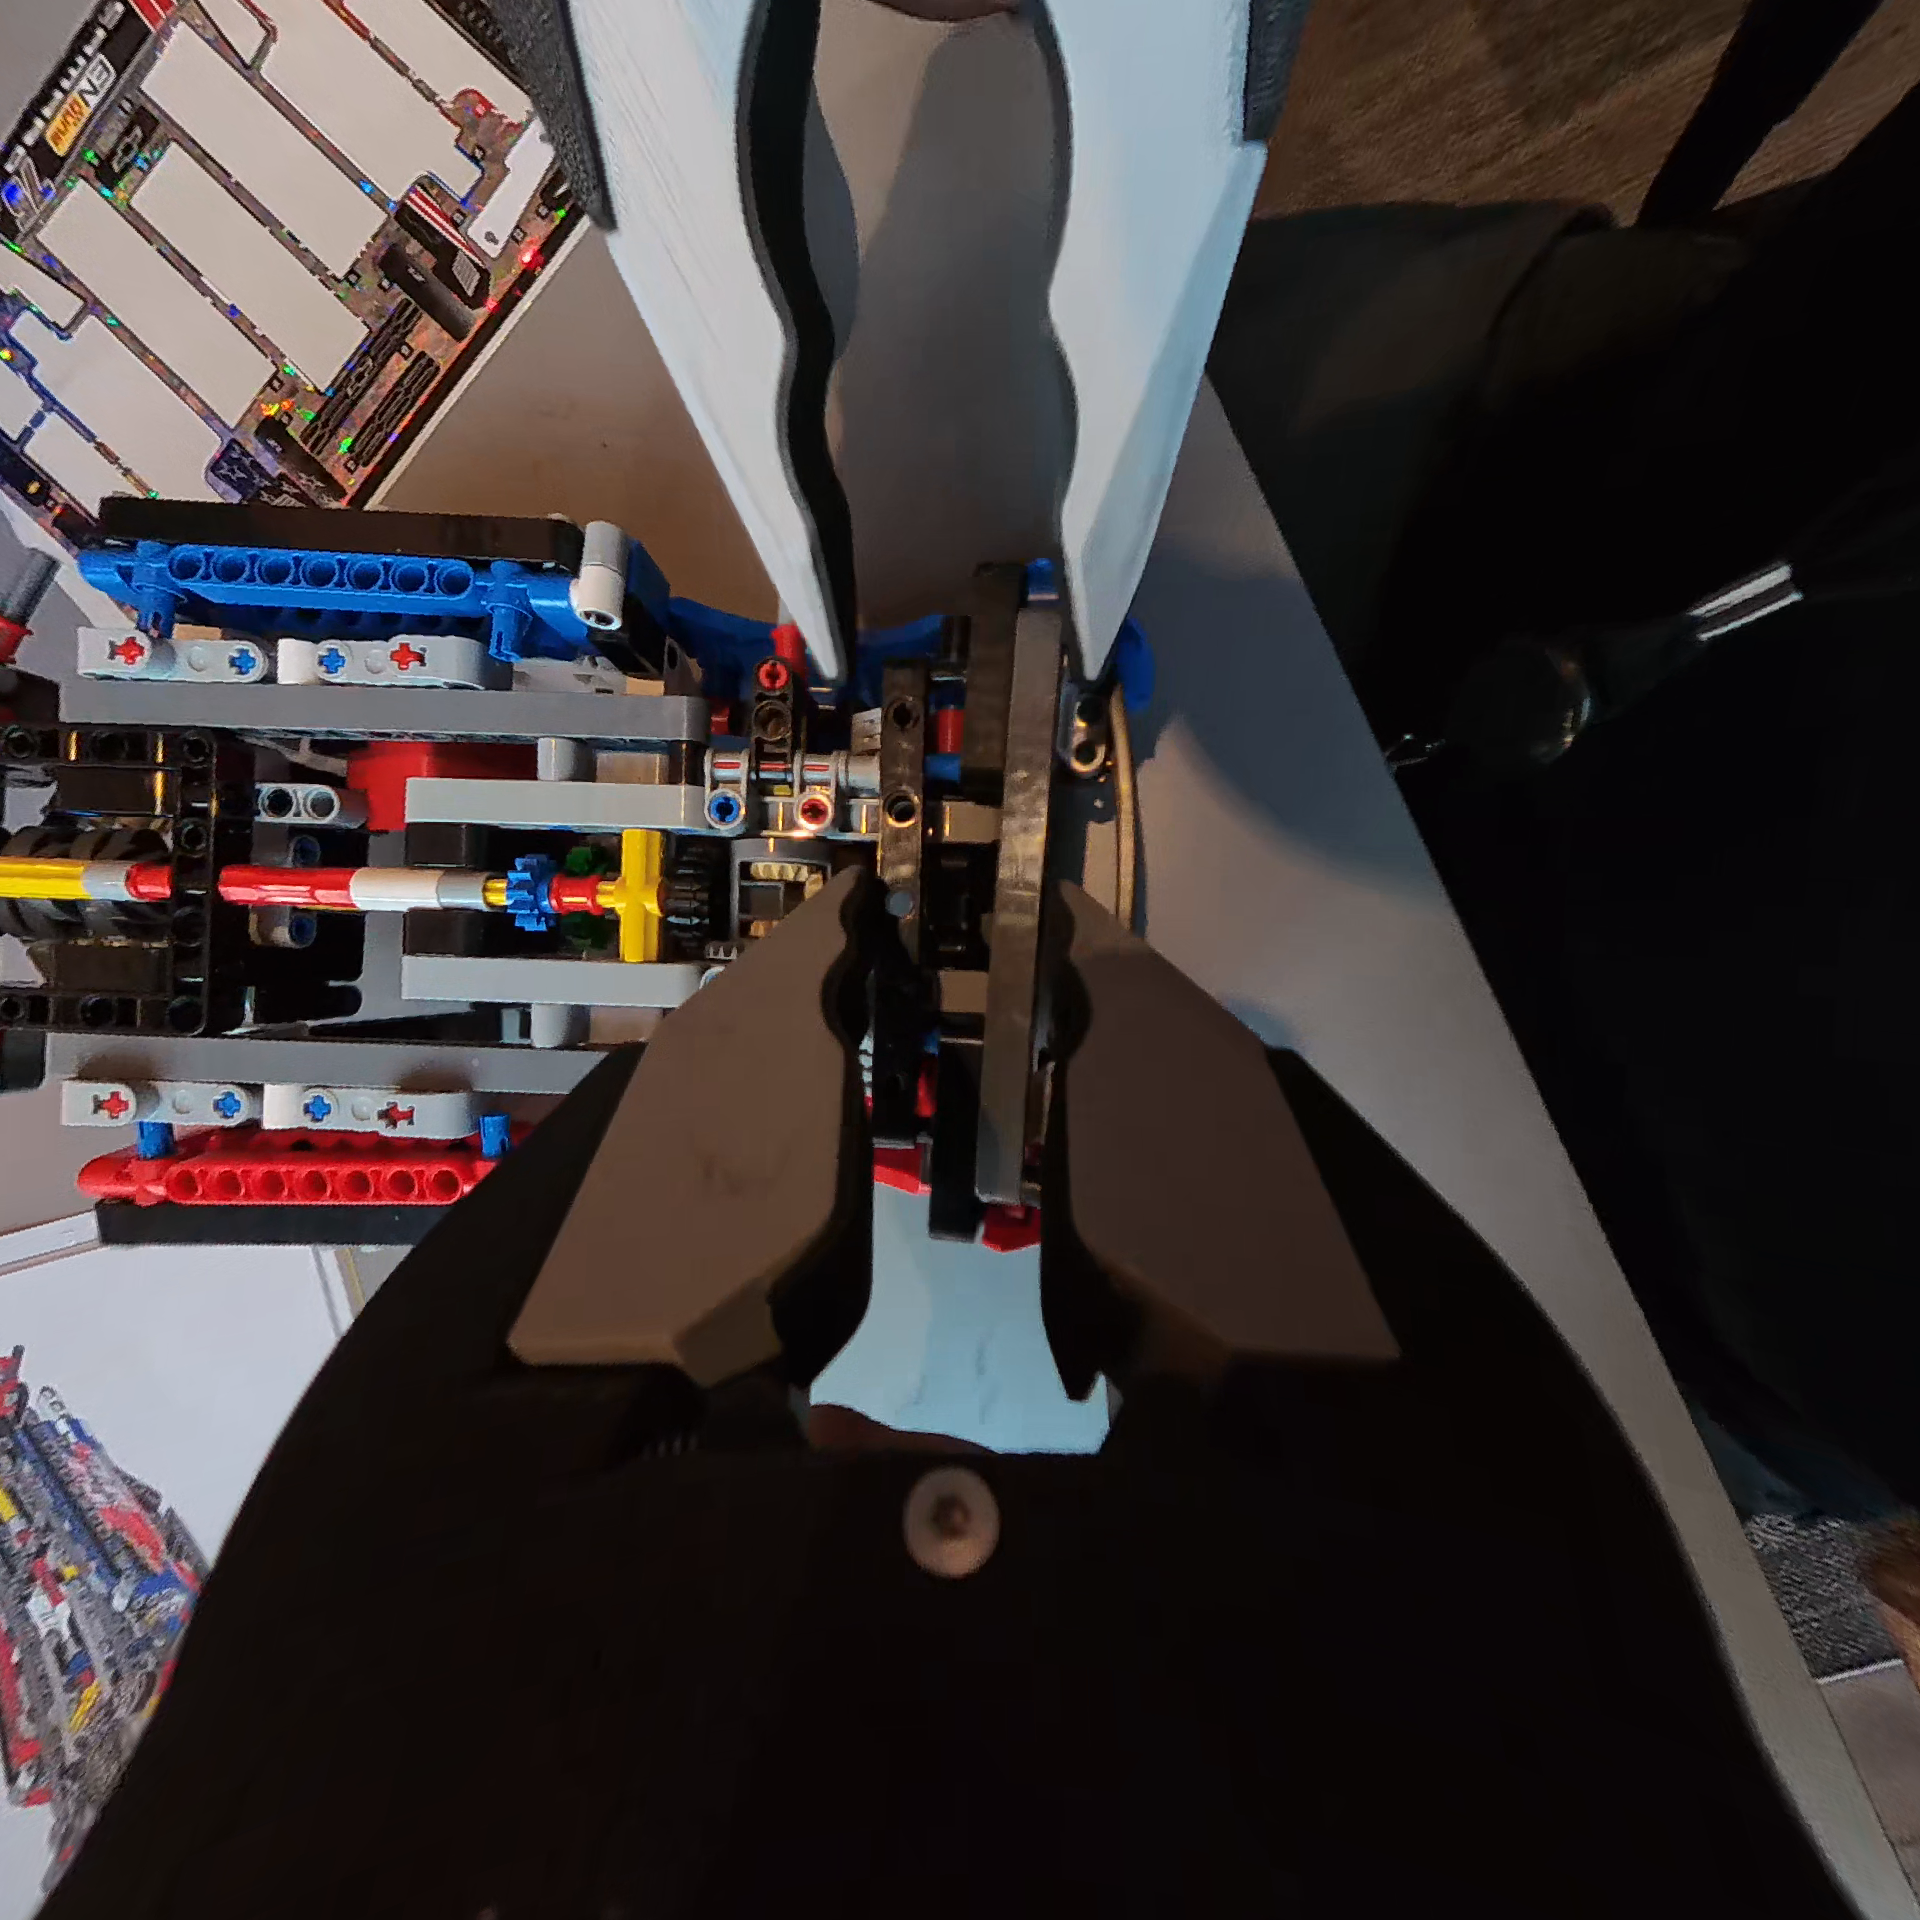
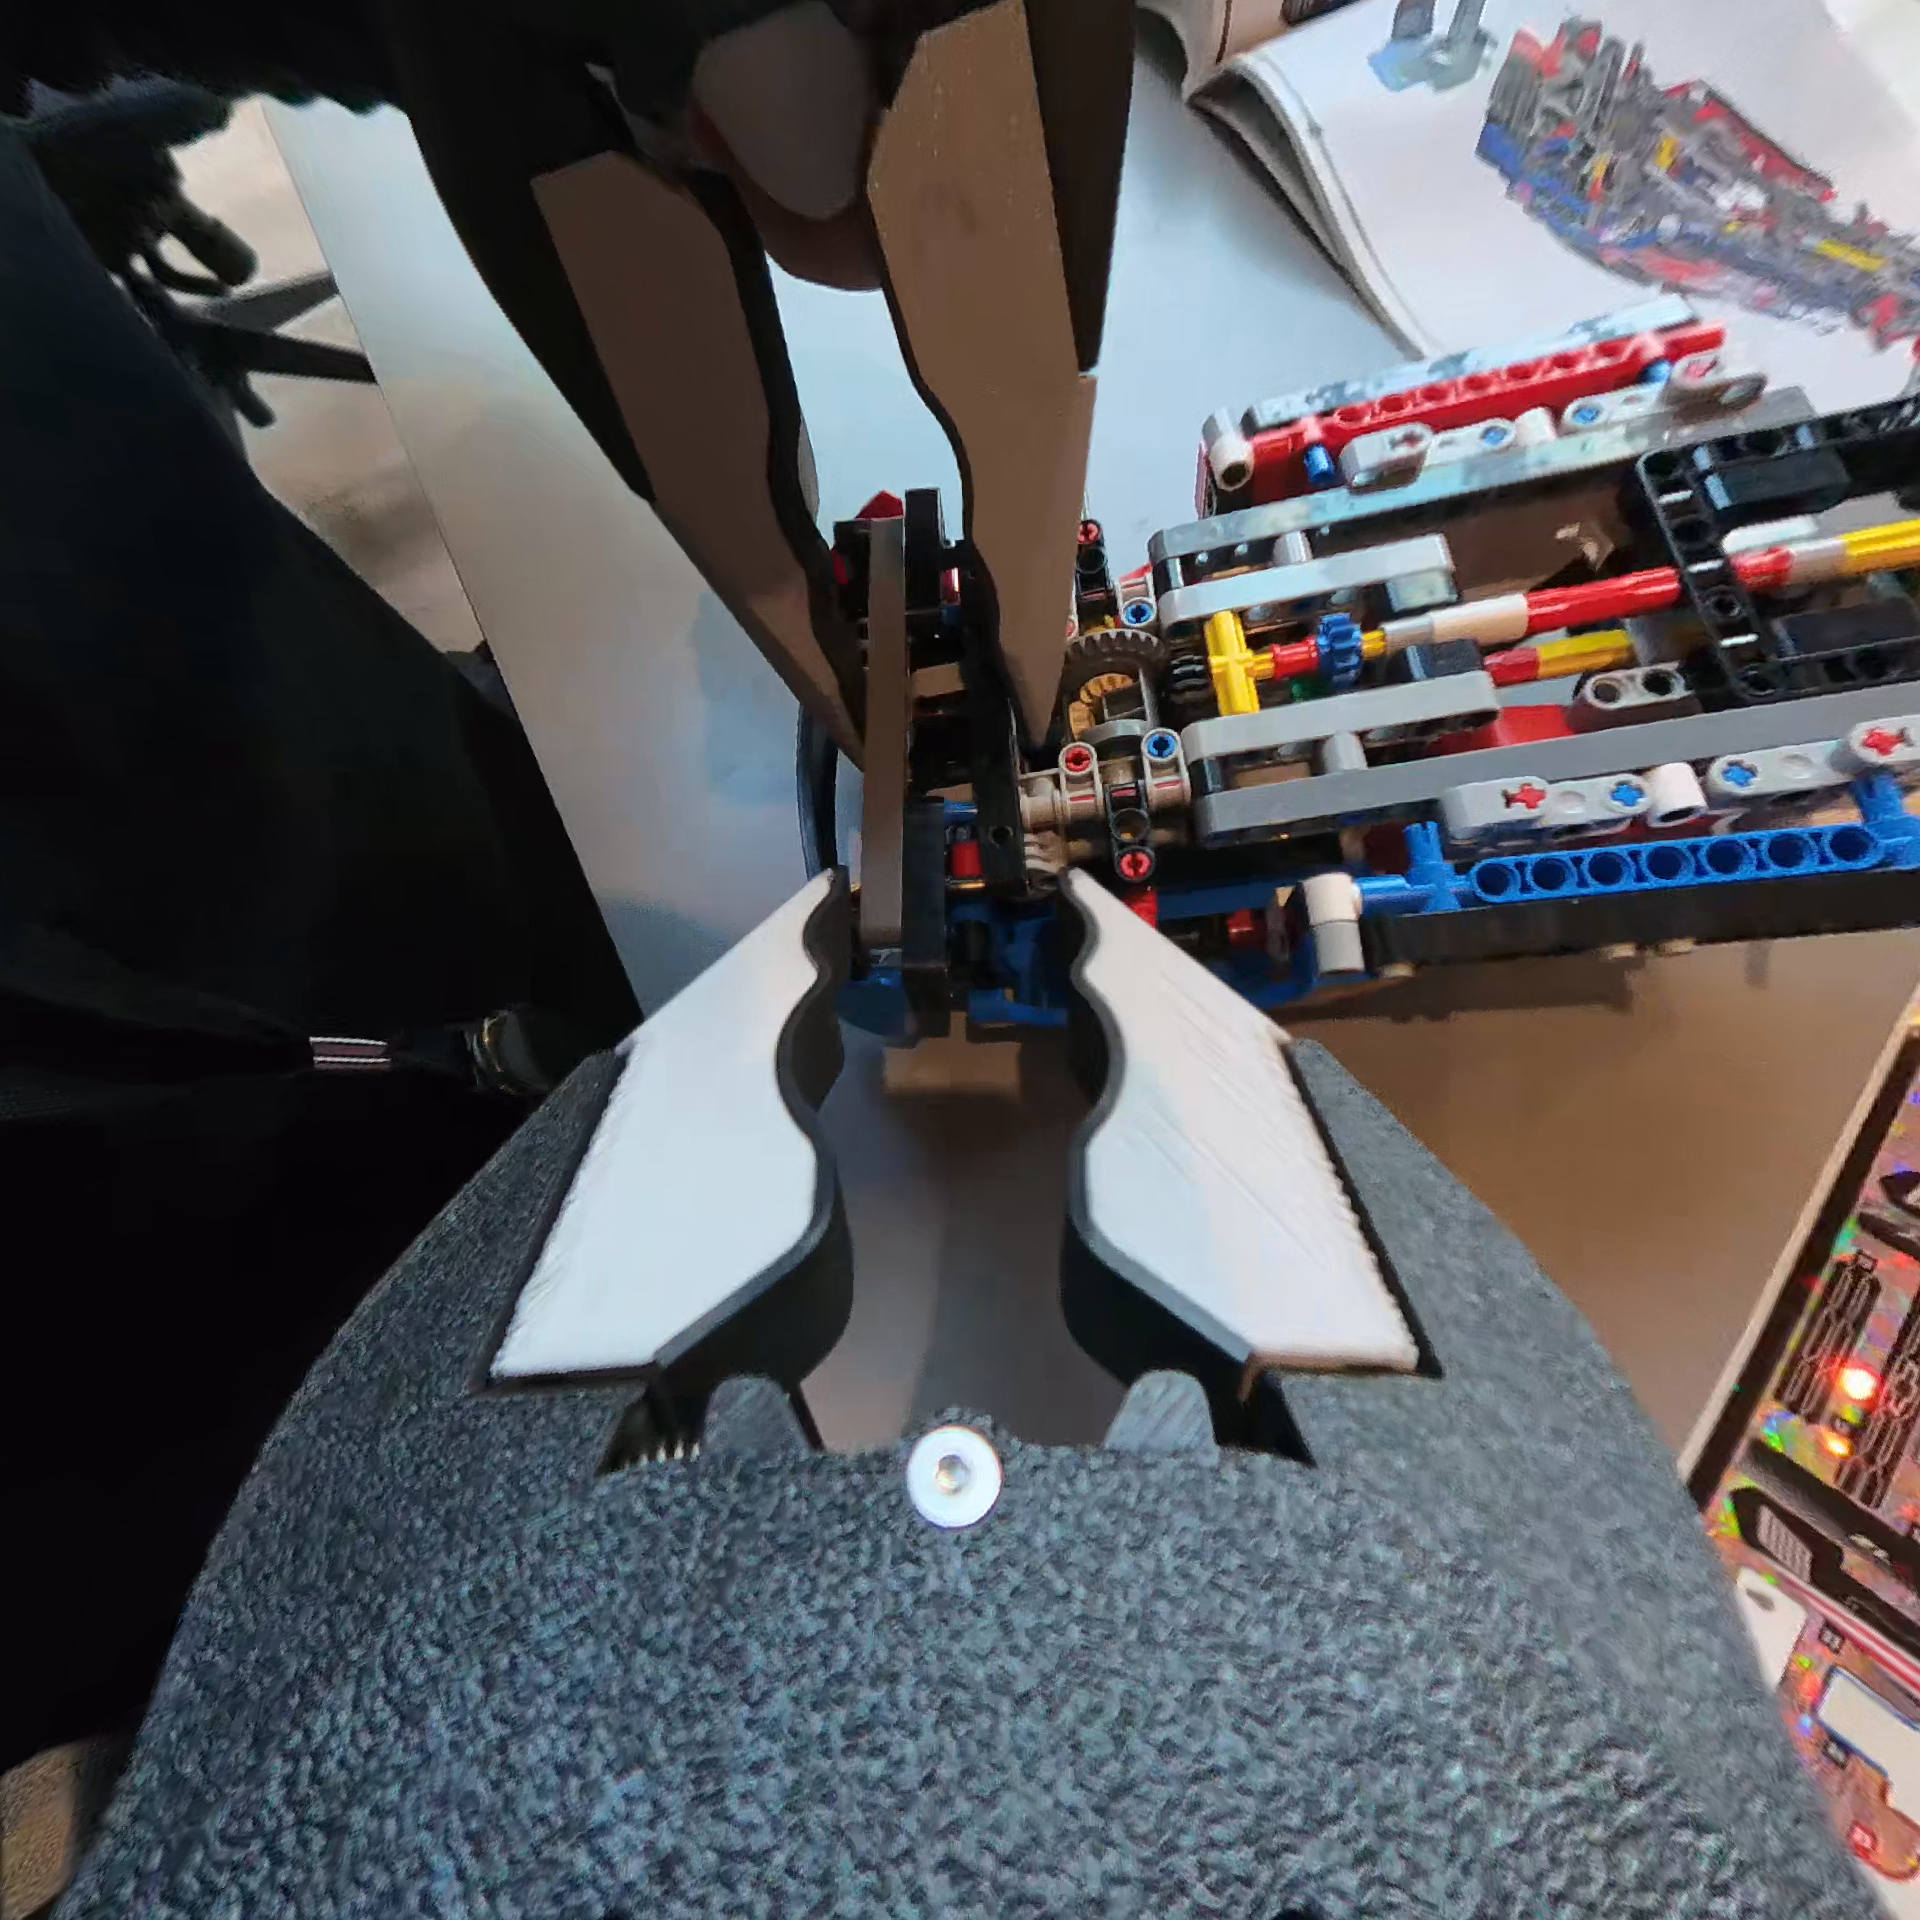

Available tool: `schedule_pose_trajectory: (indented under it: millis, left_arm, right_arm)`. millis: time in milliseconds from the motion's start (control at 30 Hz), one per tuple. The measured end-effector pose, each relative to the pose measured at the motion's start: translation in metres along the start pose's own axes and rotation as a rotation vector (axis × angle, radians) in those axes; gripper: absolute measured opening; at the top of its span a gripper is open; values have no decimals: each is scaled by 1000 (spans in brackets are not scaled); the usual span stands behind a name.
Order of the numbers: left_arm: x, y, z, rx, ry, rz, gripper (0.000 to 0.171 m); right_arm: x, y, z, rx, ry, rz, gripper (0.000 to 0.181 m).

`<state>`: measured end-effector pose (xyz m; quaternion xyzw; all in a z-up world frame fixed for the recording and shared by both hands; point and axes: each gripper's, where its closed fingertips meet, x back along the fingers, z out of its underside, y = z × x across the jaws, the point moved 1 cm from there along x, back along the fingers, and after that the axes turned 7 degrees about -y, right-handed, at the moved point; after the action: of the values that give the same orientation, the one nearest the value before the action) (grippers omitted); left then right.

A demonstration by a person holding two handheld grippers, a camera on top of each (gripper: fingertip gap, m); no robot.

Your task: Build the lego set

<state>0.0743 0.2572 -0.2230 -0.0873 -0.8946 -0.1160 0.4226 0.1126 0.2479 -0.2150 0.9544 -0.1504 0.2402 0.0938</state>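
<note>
A long Lego Technic chassis (image 1: 416,831) of grey, black, blue and red beams lies on the white table; it also shows in the right wrist view (image 2: 1455,707). At its near end stands a black frame with a dark grey flat panel (image 1: 1023,831) (image 2: 883,727). My left gripper (image 1: 956,904), with brown fingers, is shut on this end assembly from one side. My right gripper (image 2: 951,894), with white fingers, is shut on the same assembly from the opposite side, over its blue part. Each gripper shows in the other's view: the right (image 1: 966,665), the left (image 2: 945,743).
An open instruction booklet (image 1: 104,1558) (image 2: 1558,156) lies beside the chassis. A shiny sticker sheet (image 1: 260,260) (image 2: 1849,1403) lies on the other side. The table edge (image 1: 1351,935) runs just past the gripped end, with a person in dark clothing (image 1: 1662,727) beyond it. My two grippers' fingertips are within a few centimetres of each other.
</note>
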Motion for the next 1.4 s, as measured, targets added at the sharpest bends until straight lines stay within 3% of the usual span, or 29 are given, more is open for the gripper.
schedule_pose_trajectory:
  millis: [133,233,367,633,767,933,1100,1400]
  left_arm:
    - [-2,-1,-2,-8,-13,-8,28]
    - [0,1,-4,4,-33,-71,29]
    - [1,-1,-4,38,-47,-79,29]
    - [-6,-3,-10,55,-18,25,31]
    - [-6,-1,-12,50,-3,25,30]
    - [-7,-2,-11,12,4,12,30]
    - [-6,-1,-9,33,-12,16,30]
    - [-5,-1,-10,36,-34,16,30]
  right_arm:
    - [7,2,3,-67,81,-20,38]
    - [18,4,8,-55,93,1,27]
    - [14,7,16,-83,74,-8,26]
    - [10,12,14,79,-12,-53,20]
    - [14,9,12,32,-27,-68,18]
    - [16,5,11,-15,-29,-65,3]
    - [15,0,9,11,28,-18,16]
    - [16,1,5,10,92,-53,15]
